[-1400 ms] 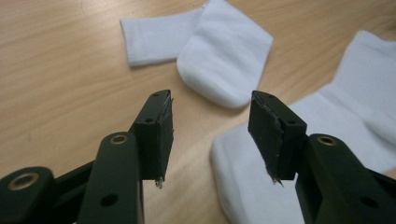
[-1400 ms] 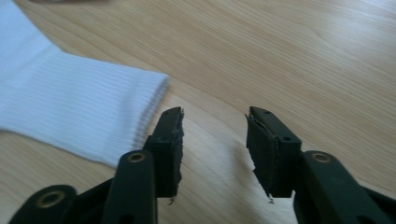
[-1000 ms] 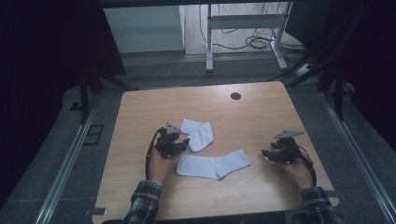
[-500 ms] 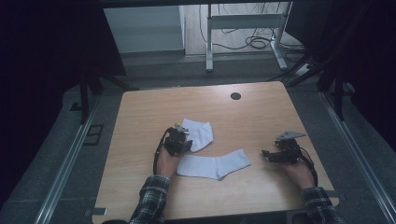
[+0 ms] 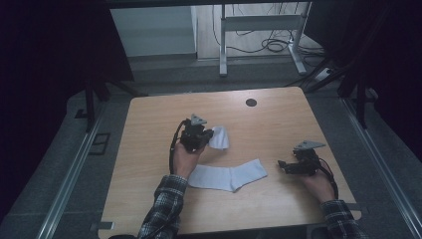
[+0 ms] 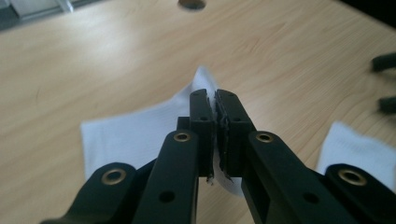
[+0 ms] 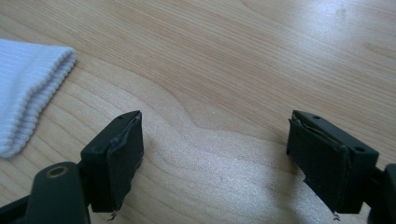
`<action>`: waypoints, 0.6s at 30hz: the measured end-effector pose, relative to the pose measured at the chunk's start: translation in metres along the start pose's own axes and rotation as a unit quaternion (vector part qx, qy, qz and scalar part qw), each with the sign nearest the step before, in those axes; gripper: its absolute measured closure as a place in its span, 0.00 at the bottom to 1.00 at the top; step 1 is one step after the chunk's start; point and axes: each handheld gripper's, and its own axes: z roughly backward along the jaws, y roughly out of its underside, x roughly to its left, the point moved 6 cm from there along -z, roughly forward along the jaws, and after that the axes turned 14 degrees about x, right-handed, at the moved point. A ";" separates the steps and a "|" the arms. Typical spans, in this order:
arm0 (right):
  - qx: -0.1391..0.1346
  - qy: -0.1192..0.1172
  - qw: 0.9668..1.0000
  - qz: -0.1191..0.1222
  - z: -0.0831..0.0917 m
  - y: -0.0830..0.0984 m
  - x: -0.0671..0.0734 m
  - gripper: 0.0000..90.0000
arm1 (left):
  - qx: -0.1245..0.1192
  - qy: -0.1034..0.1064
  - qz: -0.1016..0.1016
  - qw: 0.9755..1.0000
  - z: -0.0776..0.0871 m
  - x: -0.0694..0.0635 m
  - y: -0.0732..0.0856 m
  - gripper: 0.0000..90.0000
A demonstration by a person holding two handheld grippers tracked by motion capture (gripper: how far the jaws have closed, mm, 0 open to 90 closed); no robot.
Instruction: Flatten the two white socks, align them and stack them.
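Two white socks lie on the wooden table (image 5: 149, 129). My left gripper (image 5: 205, 135) (image 6: 215, 100) is shut on the farther sock (image 5: 220, 138) (image 6: 135, 135); its jaws have just been closing, and they pinch a fold of the cloth and lift it a little. The nearer sock (image 5: 229, 175) (image 6: 359, 149) lies flat, cuff to the right. My right gripper (image 5: 283, 166) (image 7: 215, 135) rests low on the table, just right of that cuff (image 7: 28, 88). Its jaws have just been opening and stand wide, with nothing but bare wood between them.
A dark round hole (image 5: 251, 102) (image 6: 191, 3) sits near the table's far edge. Beyond the table stand a metal desk frame (image 5: 259, 35) and loose cables (image 5: 271, 46) on the floor. Rails run along both sides of the table.
My left gripper has moved up and to the right, closed on the farther sock and gathered it. The right gripper has stayed in place while its jaws widened.
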 end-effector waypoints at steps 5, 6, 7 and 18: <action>-0.002 -0.001 1.000 0.001 0.000 0.000 0.001 0.20 | -0.013 0.010 -0.020 1.000 0.007 -0.019 -0.030 0.95; -0.002 -0.001 1.000 0.001 0.000 0.000 0.001 0.20 | -0.015 0.012 -0.023 1.000 0.007 -0.022 -0.033 0.95; -0.002 -0.001 1.000 0.001 -0.001 0.000 0.001 0.20 | -0.018 0.013 -0.028 0.999 0.007 -0.026 -0.038 0.95; -0.003 -0.001 1.000 0.002 -0.001 0.000 0.001 0.20 | -0.082 0.027 -0.065 0.994 0.046 -0.060 -0.090 0.95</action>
